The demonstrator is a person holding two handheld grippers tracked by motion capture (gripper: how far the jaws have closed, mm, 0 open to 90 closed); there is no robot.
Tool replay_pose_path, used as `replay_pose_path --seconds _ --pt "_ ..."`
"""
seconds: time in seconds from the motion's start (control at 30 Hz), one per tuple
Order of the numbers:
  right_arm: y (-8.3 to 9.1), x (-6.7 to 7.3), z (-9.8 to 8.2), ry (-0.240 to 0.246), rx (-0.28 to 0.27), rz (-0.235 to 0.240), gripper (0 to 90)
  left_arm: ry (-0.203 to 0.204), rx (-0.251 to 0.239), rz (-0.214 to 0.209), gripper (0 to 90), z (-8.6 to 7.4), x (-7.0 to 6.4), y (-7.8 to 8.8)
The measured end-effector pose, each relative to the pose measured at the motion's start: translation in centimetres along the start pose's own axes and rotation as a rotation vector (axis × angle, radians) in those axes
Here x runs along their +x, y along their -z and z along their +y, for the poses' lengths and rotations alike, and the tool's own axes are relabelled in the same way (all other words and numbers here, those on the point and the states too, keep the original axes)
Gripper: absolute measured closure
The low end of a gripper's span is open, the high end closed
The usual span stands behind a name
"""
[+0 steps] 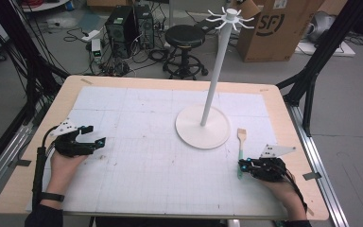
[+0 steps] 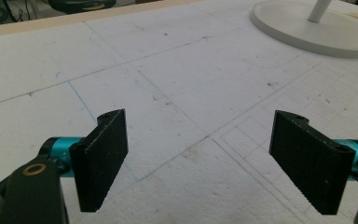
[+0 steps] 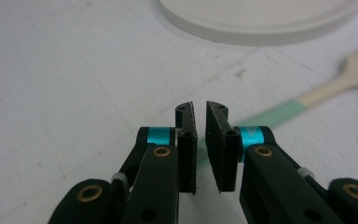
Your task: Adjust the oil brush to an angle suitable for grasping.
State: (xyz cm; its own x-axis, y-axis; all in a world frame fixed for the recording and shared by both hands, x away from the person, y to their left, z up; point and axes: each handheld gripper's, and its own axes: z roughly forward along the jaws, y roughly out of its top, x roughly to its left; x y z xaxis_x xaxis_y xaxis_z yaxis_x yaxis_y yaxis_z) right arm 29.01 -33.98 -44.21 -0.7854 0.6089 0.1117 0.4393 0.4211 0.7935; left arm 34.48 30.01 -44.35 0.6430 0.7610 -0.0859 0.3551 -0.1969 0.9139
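While the right gripper (image 1: 241, 164) is sitting at the near right of the table (image 1: 33, 156), its jaws are pressed together on the green handle end of the spatula (image 1: 241, 144), which is lying flat just beside the stand (image 1: 203, 126). Left gripper (image 2: 200, 163) is resting spread, holding nothing. Lifting and hanging on the far hooks (image 1: 230, 18) are likely remaining.

My spatula (image 1: 241, 144), wooden blade and pale green handle, is lying flat on the counter (image 1: 137, 156), its handle end reaching between my right gripper (image 1: 242, 164) jaws.
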Motion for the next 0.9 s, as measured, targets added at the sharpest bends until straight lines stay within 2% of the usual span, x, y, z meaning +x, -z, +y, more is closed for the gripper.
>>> replay_pose_path --seconds 0.1,0.23,0.43,0.63,0.8,0.87,0.9 --pt "-1.2 0.5 0.7 0.031 0.015 0.016 82.4 -0.002 0.0 -0.002 20.1 0.0 0.0 0.0" --pt "-2.2 0.6 0.7 0.036 0.067 0.015 82.4 0.003 -0.001 -0.001 20.2 0.0 0.1 0.1" --pt "-1.2 0.4 0.1 0.022 0.068 0.005 82.9 0.001 -0.002 -0.001 20.1 0.0 0.0 0.1" --pt "0.3 -0.4 -1.0 -0.005 0.052 -0.03 83.0 0.0 -0.001 0.0 20.1 0.0 0.0 0.0" --pt "0.7 -0.7 -1.3 -0.014 0.045 -0.038 82.7 0.002 0.001 -0.002 20.2 0.0 0.0 -0.1" --pt "0.7 -0.6 -1.3 -0.015 0.038 -0.034 78.2 0.002 0.001 0.0 20.2 0.0 0.0 0.0" --pt "0.7 -0.6 -1.1 -0.019 0.021 -0.034 71.8 0.002 0.001 -0.001 20.2 0.0 0.0 0.0"
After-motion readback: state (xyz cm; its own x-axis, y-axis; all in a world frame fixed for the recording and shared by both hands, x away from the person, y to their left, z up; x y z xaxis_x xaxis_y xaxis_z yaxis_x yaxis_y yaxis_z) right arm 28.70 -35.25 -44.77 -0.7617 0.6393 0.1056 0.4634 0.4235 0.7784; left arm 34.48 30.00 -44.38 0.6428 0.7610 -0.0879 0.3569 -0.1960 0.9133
